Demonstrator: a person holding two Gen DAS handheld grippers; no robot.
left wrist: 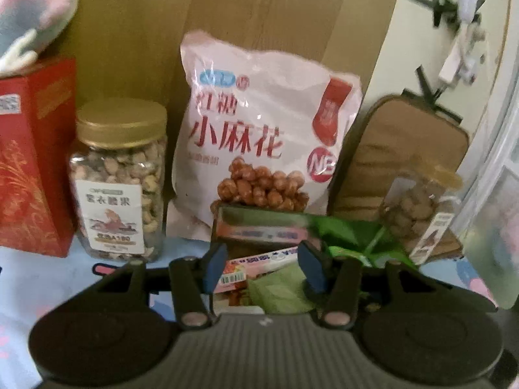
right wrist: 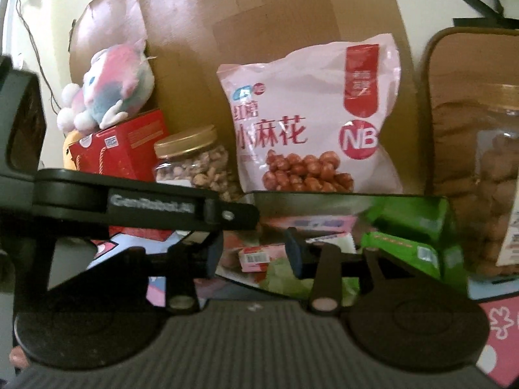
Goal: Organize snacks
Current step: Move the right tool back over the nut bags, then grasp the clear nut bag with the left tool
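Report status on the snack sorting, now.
Left gripper open, right gripper open, nothing held. Pink snack box and green packets lie ahead. Nut jar and pink bag stand behind.

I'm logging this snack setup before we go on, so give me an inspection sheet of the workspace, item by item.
Surface: light blue patterned cloth.
Job's things: pink snack bag leaning on cardboard; gold-lidded nut jar upright beside red box; second nut jar; pink packets and green packets in a pile.
Clutter: plush toy on the red box; tan pad.
Grippers: left gripper open, empty; right gripper open, empty.
Cables: thin wire on the wall.
Surroundings: pale wall.
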